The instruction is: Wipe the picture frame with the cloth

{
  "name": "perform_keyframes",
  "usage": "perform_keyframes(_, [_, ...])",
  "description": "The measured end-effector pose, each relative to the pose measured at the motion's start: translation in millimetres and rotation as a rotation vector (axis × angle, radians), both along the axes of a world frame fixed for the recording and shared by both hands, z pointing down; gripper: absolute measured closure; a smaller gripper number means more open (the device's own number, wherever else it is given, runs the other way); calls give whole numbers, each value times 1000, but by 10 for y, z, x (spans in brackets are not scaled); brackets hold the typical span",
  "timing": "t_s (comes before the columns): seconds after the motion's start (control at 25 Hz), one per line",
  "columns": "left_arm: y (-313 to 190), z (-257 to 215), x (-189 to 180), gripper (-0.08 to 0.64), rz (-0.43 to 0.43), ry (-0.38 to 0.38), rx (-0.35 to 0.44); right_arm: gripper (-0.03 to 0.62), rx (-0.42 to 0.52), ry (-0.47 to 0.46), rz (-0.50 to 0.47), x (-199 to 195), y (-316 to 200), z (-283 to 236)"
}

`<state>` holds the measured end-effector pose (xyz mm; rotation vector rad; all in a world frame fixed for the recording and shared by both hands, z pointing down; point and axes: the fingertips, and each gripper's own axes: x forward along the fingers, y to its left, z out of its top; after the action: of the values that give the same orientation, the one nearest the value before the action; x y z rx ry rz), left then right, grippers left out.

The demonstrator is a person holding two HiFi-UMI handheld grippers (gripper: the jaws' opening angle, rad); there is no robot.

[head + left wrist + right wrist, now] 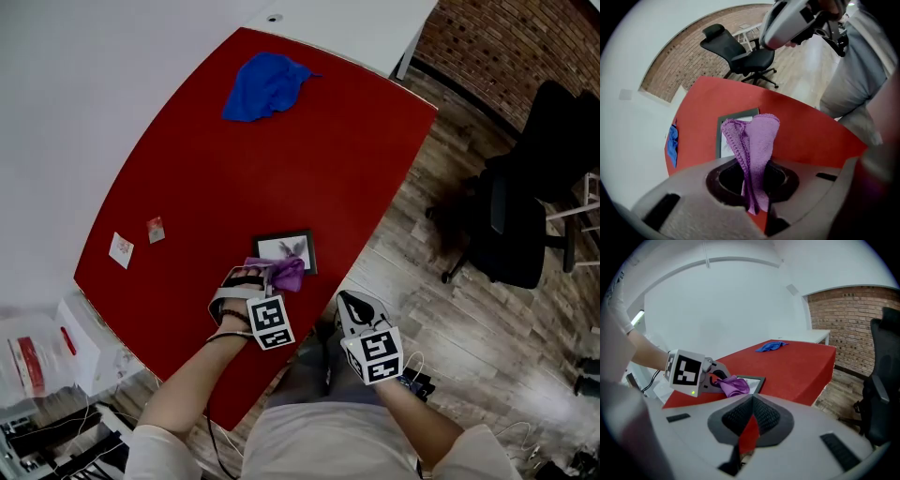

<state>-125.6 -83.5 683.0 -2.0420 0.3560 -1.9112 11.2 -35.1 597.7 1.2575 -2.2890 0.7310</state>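
Left gripper clamps the purple cloth at the picture frame's near edge. Right gripper, jaws together and empty, hangs just right of the frame.

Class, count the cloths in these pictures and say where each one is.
2. A purple cloth is clamped in the left tongs, by the picture frame; a blue cloth lies at the far end of the red table. None appears hidden.

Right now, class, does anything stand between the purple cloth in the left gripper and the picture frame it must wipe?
Nothing visible does. The left gripper is shut on the cloth, which sits at the near edge of the picture frame. The right gripper is off to the side, past the table.
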Motion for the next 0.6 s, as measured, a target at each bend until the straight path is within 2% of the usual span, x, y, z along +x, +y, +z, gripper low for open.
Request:
perform_keyframes(0.2, [266, -54, 19, 500, 34, 3, -11, 588, -3, 0, -7, -5, 10, -3])
perform_keyframes(0.32, [249, -74, 13, 500, 31, 11, -1, 588, -2, 0, -6, -5, 13, -1])
perform_keyframes(0.6, [-489, -172, 98, 500, -57, 35, 81, 588, -3, 4, 12, 52, 42, -3])
